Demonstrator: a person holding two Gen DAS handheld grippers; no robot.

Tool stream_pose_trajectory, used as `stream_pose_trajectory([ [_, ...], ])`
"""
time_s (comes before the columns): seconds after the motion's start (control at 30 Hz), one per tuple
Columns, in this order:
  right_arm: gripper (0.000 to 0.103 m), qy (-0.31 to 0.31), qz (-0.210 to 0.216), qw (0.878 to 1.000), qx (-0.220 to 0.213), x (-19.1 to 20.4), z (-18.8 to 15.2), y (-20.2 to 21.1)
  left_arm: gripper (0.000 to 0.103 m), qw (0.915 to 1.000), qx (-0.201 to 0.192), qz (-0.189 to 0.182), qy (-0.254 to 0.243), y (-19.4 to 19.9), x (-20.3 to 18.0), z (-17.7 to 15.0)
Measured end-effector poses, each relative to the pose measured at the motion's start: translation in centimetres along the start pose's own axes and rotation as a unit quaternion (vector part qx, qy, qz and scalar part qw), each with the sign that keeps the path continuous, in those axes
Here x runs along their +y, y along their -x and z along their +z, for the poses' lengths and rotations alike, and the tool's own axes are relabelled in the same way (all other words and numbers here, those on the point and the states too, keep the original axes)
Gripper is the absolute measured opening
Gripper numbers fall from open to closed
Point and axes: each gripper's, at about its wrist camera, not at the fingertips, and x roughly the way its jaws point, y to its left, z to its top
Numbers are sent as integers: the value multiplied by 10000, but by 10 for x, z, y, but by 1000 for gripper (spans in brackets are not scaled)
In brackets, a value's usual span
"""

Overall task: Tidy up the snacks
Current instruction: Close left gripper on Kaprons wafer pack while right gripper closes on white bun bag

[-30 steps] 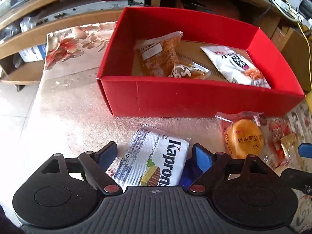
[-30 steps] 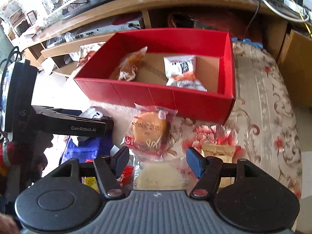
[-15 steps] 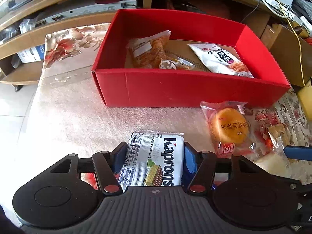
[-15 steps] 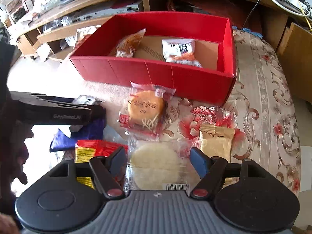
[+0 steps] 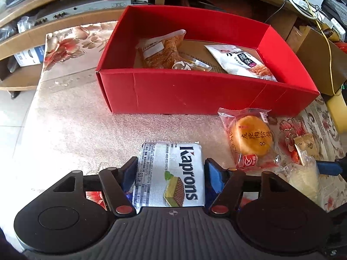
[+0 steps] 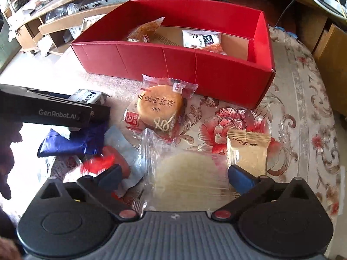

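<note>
At the bottom of the frame the right gripper (image 6: 173, 176) stands wide apart around a clear-wrapped pale round cake (image 6: 186, 179) — whether its pads touch the wrapper is unclear. Just above lie a round pastry in red-edged wrap (image 6: 160, 106) and, to the right, a beige packet (image 6: 248, 149) on the floral cloth (image 6: 303, 112). The red box (image 6: 173, 62) fills the upper middle, holding two packets, while the left gripper (image 6: 54, 110) reaches in from the left edge over a blue packet (image 6: 71, 143).

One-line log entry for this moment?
left gripper: shut on wafer pack | right gripper: open around pale round cake | red box: three snacks inside
</note>
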Motion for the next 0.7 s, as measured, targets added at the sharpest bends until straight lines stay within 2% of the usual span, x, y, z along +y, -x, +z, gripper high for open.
stream_pose_trajectory([
  [0.27,103,-205,97,9997,87,-3,0,4,81,9999,20,-84,-104,-1,-2,-2],
  [0.3,96,-250,58,9996,76,-3,0,6,83,9999,32,-109,-121,-1,-2,-2],
  [0.33,83,-256,-15,9996,72,-3,-1,9,84,9998,40,-123,-137,-1,-2,-3],
  [0.4,69,-313,32,9995,71,-4,-4,14,85,9997,42,-114,-190,-1,-3,-4],
  [0.47,66,-424,225,9988,68,-6,-7,18,84,9998,41,-105,-192,0,-3,-4],
  [0.53,63,-347,158,9993,41,-2,-10,20,82,9998,32,-91,-156,0,-2,-4],
  [0.7,62,-270,200,9993,-148,4,-11,31,68,10000,-3,-94,-16,4,3,-3],
])
